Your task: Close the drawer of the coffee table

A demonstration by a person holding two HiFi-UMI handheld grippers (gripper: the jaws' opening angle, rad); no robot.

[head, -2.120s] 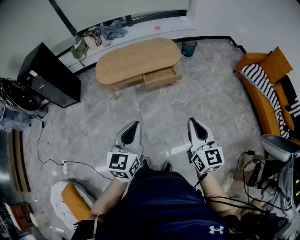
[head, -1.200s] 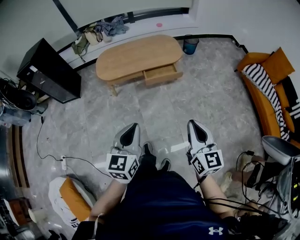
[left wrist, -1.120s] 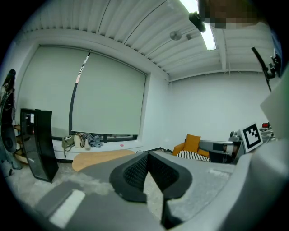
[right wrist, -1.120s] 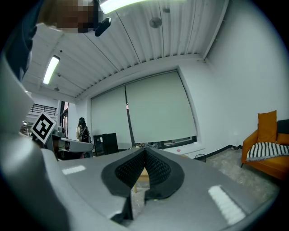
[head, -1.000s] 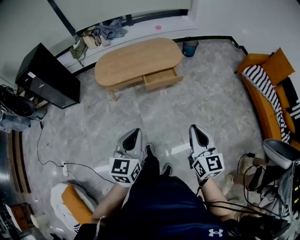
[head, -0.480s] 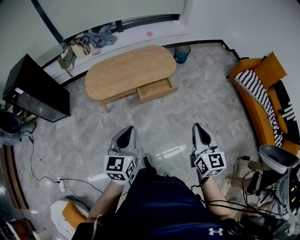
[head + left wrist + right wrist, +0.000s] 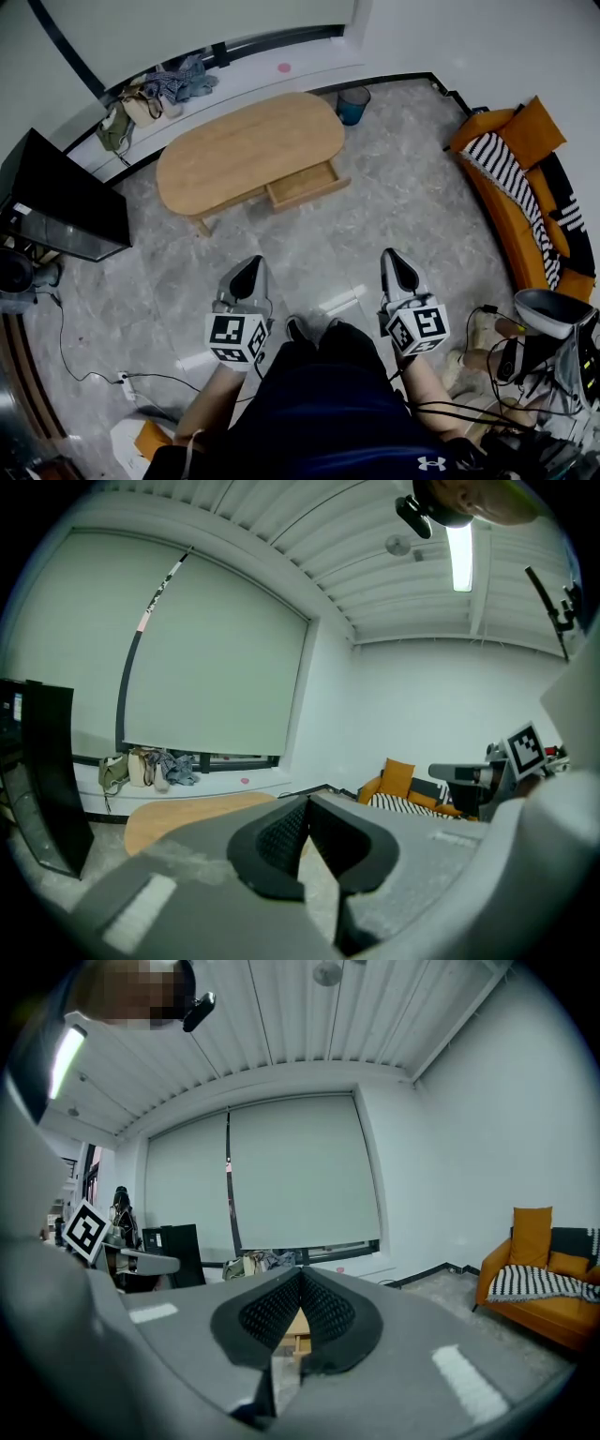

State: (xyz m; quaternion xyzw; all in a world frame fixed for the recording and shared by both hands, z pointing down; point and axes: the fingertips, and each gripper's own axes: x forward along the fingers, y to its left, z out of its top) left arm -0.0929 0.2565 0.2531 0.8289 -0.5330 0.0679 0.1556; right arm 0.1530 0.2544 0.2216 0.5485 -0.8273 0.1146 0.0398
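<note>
An oval wooden coffee table (image 7: 244, 145) stands across the grey floor ahead of me, and its drawer (image 7: 302, 184) is pulled out toward me on the near side. My left gripper (image 7: 250, 269) and my right gripper (image 7: 394, 257) are both held out low in front of me, well short of the table, both shut with nothing in them. In the left gripper view the tabletop (image 7: 178, 815) shows beyond the shut left gripper (image 7: 306, 803). In the right gripper view the drawer (image 7: 298, 1333) peeks below the shut right gripper (image 7: 302, 1274).
A black cabinet (image 7: 56, 202) stands at the left. An orange sofa (image 7: 525, 178) with a striped throw lines the right wall. A blue bin (image 7: 353, 104) sits past the table. Bags and clothes (image 7: 155, 94) lie on the window ledge. A cable (image 7: 94, 375) runs over the floor at lower left.
The table and drawer have come nearer and slid left in the head view as I walk toward them. Both grippers stayed shut and held out in front.
</note>
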